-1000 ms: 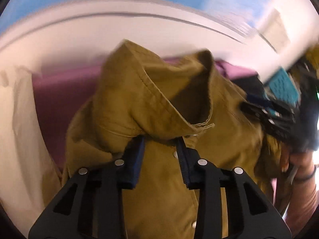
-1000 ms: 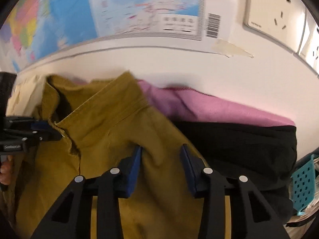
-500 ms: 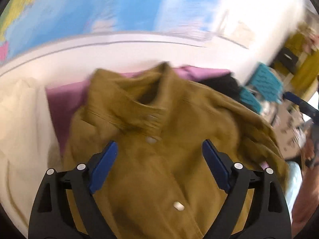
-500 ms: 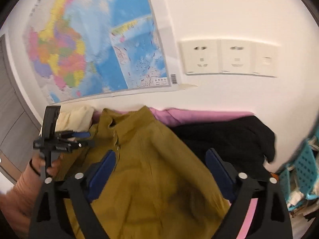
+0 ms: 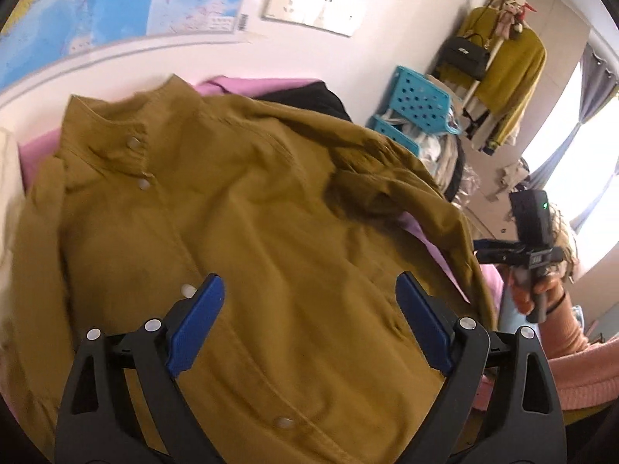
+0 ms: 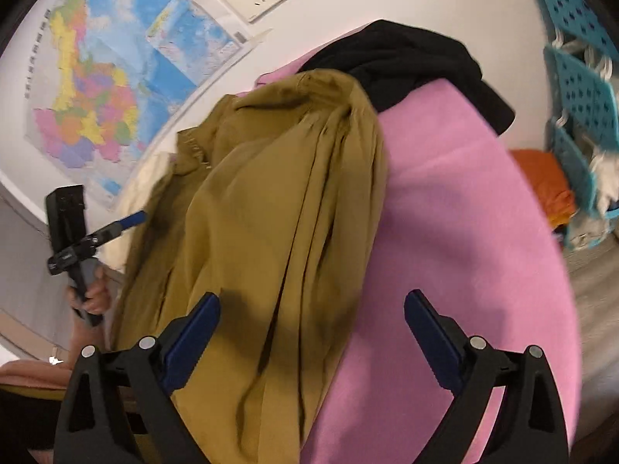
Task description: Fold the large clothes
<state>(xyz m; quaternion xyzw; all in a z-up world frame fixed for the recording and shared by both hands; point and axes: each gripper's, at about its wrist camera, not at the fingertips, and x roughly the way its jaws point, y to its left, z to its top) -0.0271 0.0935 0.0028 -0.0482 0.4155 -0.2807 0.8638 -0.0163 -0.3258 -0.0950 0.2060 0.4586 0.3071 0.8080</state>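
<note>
Both grippers, left gripper (image 5: 309, 309) and right gripper (image 6: 311, 326), are spread wide, nothing pinched, above the mustard-brown buttoned cotton jacket (image 5: 251, 212) laid on the pink sheet (image 6: 464, 232).

Bare pink sheet (image 6: 464, 232) lies open right of the mustard jacket (image 6: 271, 212), hemmed by the black garment (image 6: 406, 62) and wall (image 6: 317, 27) behind, and turquoise perforated baskets (image 6: 584, 92) farther right.

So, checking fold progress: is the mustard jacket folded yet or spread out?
Spread out: the mustard jacket lies front-up, buttoned, one sleeve loose beside it.
</note>
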